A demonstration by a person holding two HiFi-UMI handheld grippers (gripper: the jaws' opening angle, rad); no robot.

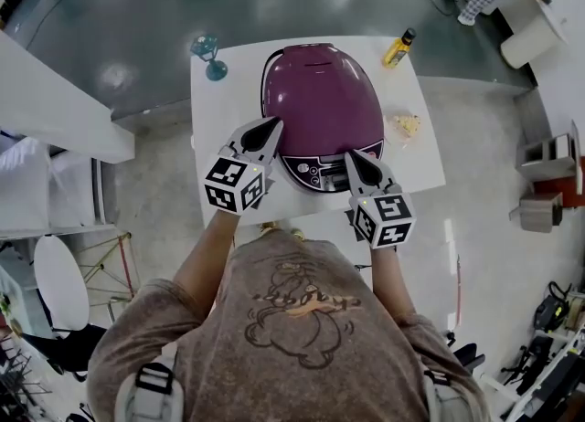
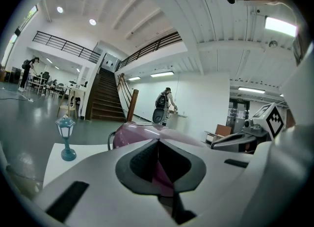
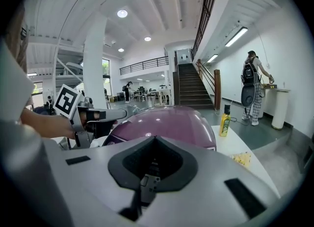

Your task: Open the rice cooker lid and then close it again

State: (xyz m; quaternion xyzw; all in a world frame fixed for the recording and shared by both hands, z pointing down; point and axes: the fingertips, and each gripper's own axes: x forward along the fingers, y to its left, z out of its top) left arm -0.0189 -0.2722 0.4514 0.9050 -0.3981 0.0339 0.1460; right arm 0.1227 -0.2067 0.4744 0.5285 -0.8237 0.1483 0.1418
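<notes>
Head view: I hold both tools at the front of the purple rice cooker [image 1: 322,105], which sits lid down in the middle of a white table [image 1: 430,160]. The left gripper [image 1: 271,124] points at the cooker's front left edge, and the right gripper [image 1: 352,157] lies over the right end of the control panel [image 1: 320,174]. I cannot tell from here whether either one touches the cooker. A teal lamp ornament [image 1: 209,53] stands at the table's far left corner and a yellow bottle [image 1: 398,47] at the far right. A yellowish scrap [image 1: 405,124] lies just right of the cooker.

Left gripper view: the left gripper [image 2: 158,142] is clenched, its jaws meeting at the tip with nothing between them. The cooker's purple lid [image 2: 135,133] rises just past the tip and shows through the hollow behind it. The lamp ornament [image 2: 65,137] stands on the table to the left. The right gripper [image 2: 235,140] and its marker cube [image 2: 273,119] show at the right. A person with a backpack [image 2: 164,104] stands beside a staircase [image 2: 105,96] in the hall beyond.

Right gripper view: the right gripper [image 3: 155,138] is also clenched and empty. The closed purple lid [image 3: 167,123] fills the middle ground straight ahead. The left gripper [image 3: 110,114] reaches in from the left. The yellow bottle [image 3: 224,120] and the yellowish scrap [image 3: 241,158] sit on the table to the right.
</notes>
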